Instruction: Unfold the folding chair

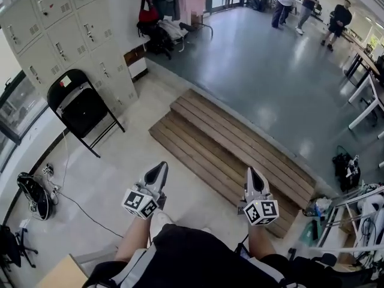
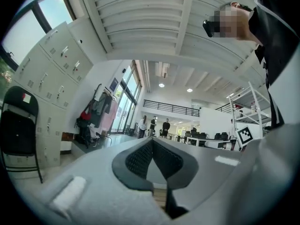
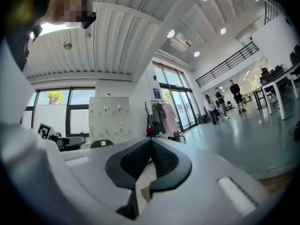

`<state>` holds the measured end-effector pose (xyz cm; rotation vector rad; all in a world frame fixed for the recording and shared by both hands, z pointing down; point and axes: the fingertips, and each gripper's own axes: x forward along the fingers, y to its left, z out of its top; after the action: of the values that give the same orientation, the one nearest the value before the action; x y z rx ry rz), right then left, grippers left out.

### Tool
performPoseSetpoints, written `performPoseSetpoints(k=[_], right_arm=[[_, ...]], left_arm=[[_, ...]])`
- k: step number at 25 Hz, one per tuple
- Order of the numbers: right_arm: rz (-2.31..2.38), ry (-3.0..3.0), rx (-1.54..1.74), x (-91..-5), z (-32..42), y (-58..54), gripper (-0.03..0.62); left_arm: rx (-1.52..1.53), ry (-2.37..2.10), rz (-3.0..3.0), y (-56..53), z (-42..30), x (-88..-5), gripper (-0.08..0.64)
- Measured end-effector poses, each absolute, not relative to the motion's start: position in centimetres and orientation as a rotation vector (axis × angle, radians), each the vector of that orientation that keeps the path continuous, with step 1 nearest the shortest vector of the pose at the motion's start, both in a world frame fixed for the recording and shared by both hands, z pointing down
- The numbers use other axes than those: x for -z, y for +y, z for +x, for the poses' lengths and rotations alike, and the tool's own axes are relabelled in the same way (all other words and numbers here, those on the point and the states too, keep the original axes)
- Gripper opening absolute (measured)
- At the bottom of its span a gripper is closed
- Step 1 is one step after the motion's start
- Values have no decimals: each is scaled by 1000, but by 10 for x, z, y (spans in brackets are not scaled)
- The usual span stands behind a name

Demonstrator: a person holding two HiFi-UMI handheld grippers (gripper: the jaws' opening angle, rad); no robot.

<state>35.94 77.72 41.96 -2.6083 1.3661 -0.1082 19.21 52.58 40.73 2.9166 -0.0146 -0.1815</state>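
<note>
So: folding chair [image 1: 81, 110] stands folded, long axis upright, against the lockers [image 1: 54, 35], well apart ahead-left of both grippers; left gripper [image 1: 161, 168] is nearer than right gripper [image 1: 252, 174], both clenched on nothing.

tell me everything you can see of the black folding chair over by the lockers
The folding chair is black, with a thin tube frame, a rounded backrest bearing a small white and red label, and a padded seat flipped up flat against the back. It is folded shut, standing on its legs on the pale floor, and it appears to lean back against the grey lockers. Nothing else touches it.
</note>
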Motion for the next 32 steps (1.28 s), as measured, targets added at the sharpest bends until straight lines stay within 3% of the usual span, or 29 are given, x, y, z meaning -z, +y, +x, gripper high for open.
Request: performPoseSetpoints(k=[15,32], right_arm=[[-2385,1806,117,-401,307,541,3],[-2097,2149,131,-384,181,318,3]], left_arm=[[261,-533,2867,352,62,-410,-2],[333,-1033,2761,216,-121,-406,-2]])
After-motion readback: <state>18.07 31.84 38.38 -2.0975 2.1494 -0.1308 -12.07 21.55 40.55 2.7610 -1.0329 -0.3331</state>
